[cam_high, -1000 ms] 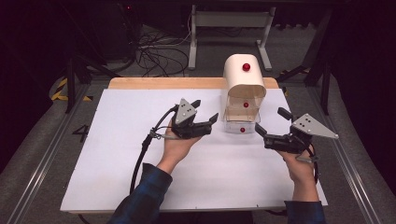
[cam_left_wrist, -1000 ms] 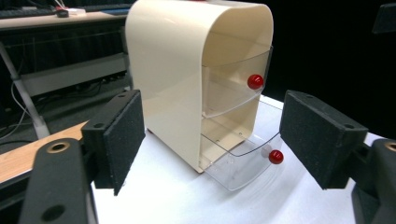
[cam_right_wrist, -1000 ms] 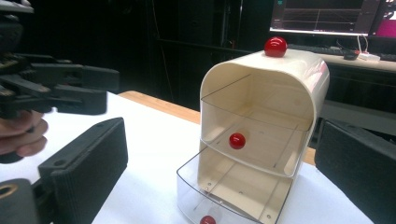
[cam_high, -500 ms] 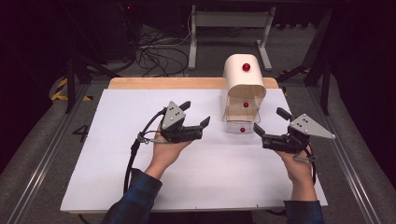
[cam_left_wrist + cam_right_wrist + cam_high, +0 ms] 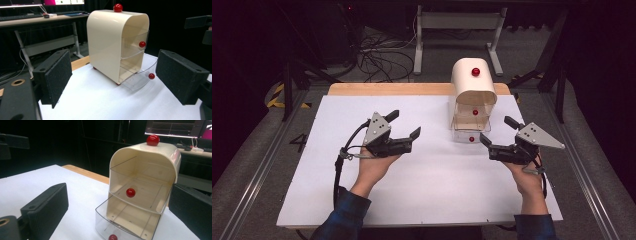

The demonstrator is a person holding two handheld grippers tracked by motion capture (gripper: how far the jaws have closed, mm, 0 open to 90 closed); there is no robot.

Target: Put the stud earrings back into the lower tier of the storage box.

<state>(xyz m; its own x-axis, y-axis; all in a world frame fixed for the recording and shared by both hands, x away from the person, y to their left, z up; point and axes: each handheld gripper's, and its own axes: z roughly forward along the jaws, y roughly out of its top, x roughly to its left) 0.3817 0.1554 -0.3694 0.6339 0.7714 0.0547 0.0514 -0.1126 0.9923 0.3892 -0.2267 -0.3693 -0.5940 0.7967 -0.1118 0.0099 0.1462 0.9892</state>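
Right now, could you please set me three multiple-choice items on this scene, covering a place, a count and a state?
1. Where does the cream drawer cabinet stand?
A. at the table's far edge
B. at the near edge
C. on the floor

2. How many red knobs does it carry?
A. one
B. three
C. five

3. How is the bottom drawer?
A. shut
B. removed
C. pulled part-way out

Answers: 1 A, it stands beside the wooden strip at the back; 2 B, one on top and one per drawer; 3 C, its clear front juts past the upper drawer.
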